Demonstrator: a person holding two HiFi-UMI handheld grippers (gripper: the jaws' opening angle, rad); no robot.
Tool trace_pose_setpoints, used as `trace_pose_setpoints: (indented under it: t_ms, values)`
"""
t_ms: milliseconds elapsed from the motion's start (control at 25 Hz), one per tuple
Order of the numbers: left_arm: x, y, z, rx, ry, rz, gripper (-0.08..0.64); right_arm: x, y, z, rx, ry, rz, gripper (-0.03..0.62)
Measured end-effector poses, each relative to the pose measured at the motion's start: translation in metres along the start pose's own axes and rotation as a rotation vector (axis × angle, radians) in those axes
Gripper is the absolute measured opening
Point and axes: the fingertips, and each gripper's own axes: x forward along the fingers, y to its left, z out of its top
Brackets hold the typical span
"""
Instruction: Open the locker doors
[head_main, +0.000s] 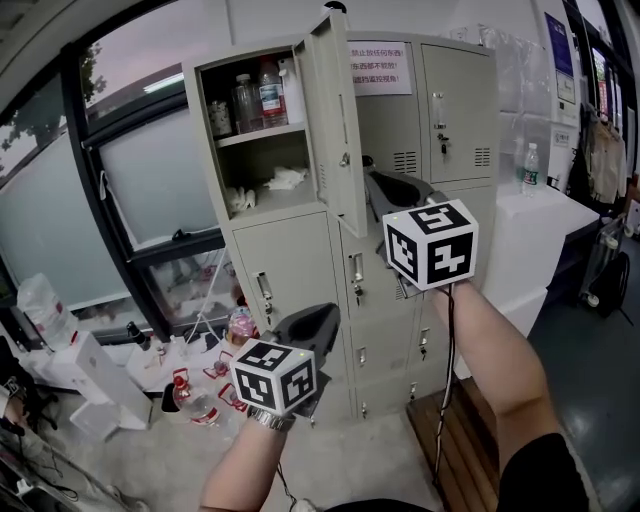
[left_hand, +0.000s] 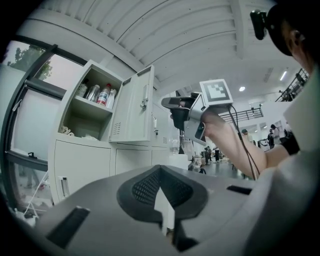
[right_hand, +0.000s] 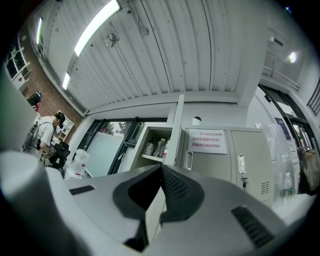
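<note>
The beige locker (head_main: 300, 255) has its top-left door (head_main: 330, 120) swung open toward me. Bottles (head_main: 255, 98) and a white cloth (head_main: 285, 180) sit on the shelves inside. The other doors, including the one with the notice (head_main: 385, 120) and the lower-left one (head_main: 285, 275), are closed. My right gripper (head_main: 372, 175) is shut with nothing in it, just right of the open door's free edge (right_hand: 175, 130). Lower down, my left gripper (head_main: 318, 318) is also shut and empty in front of the lower doors. The left gripper view shows its tips (left_hand: 160, 169) meeting.
Bottles (head_main: 195, 400) and white boxes (head_main: 85, 385) lie on the floor at the left by the window. A white counter (head_main: 545, 225) with a bottle (head_main: 530, 168) stands to the right of the locker. A wooden pallet (head_main: 455, 440) lies at its foot.
</note>
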Motion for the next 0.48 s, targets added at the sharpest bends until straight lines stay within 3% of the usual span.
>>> trace_pose_setpoints:
  t_ms: [480]
  values:
    - [-0.018, 0.003, -0.027, -0.034, 0.024, 0.061, -0.002, -0.027, 0.029, -0.074, 0.066, 0.082, 0.065, 0.0]
